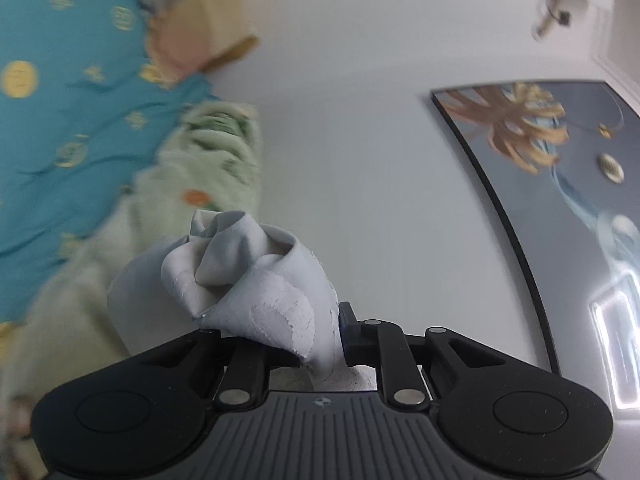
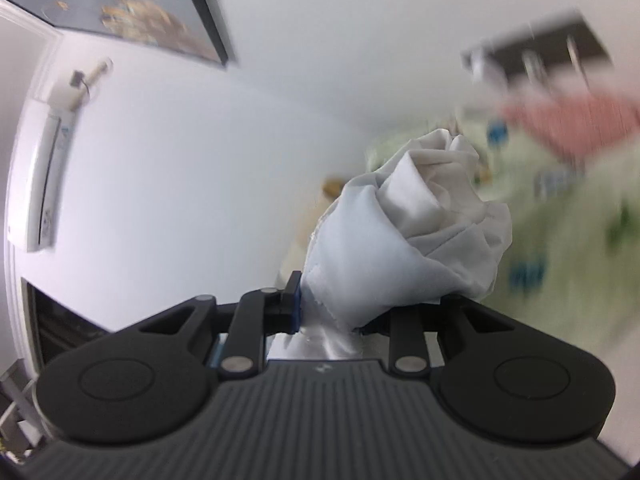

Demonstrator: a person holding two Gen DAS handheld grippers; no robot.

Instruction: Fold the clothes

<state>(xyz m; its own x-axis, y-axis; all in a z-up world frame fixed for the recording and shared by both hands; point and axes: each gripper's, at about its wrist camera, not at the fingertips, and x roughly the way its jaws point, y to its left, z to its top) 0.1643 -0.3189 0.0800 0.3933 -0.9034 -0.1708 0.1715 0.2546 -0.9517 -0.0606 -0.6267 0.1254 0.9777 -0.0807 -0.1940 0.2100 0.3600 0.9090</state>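
Left gripper (image 1: pixel 320 340) is clamped on a bunch of pale grey-white cloth (image 1: pixel 256 280); the fabric is pinched between the two fingers and bulges out in front of them in a crumpled knot, with a cracked, worn print patch on its near side. One blue-edged finger pad (image 1: pixel 345 322) shows just right of the cloth, pressed against it. Behind the cloth, on the left, lies a pale green sheet (image 1: pixel 192 184) with small coloured prints, and beyond that a teal quilt (image 1: pixel 72 100) with yellow round motifs; both are blurred. A peach and yellow pillow (image 1: pixel 196 36) sits at the quilt's far edge. A white wall (image 1: pixel 360 140) fills the middle, and a framed picture (image 1: pixel 560 168) with gold leaves hangs on it at the right.

Right gripper (image 2: pixel 328 312) is likewise closed on a wad of the same cloth (image 2: pixel 412 232), which piles up in folds above and to the right of the fingers and hides the right one. The left finger's pad (image 2: pixel 294 300) touches the fabric. The green sheet (image 2: pixel 560 248) is a blur on the right, with a pink cloth (image 2: pixel 572 120) at its far side. The picture (image 2: pixel 120 4) hangs top left, and a white air conditioner (image 2: pixel 44 176) is mounted on the wall (image 2: pixel 240 140) at the left.

Both bunches are lifted off the bed, held in the air before each camera.
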